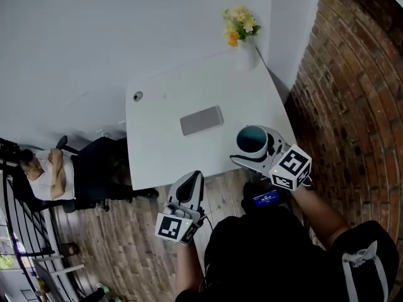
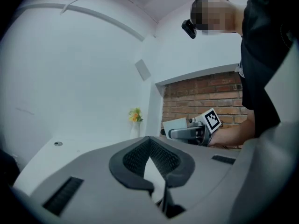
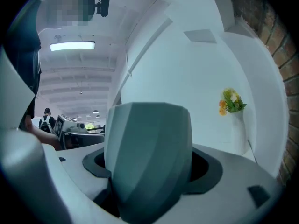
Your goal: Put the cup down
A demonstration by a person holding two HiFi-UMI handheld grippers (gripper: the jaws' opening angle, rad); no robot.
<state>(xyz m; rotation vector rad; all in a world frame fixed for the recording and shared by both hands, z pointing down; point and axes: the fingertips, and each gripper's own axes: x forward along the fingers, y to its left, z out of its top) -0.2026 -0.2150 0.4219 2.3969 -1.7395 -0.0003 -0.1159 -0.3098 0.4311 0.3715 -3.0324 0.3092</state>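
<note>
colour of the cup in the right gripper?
The faceted cup is a plain, muted teal-grey. It shows best in the right gripper view.

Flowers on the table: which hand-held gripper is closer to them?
Right. The right hand-held gripper, holding the cup, is over the table, nearer the flowers; the left hand-held gripper hangs off its edge.

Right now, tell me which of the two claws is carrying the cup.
The right claw: its jaws grip the grey-green faceted cup over the white table. The left claw is shut on nothing.
</note>
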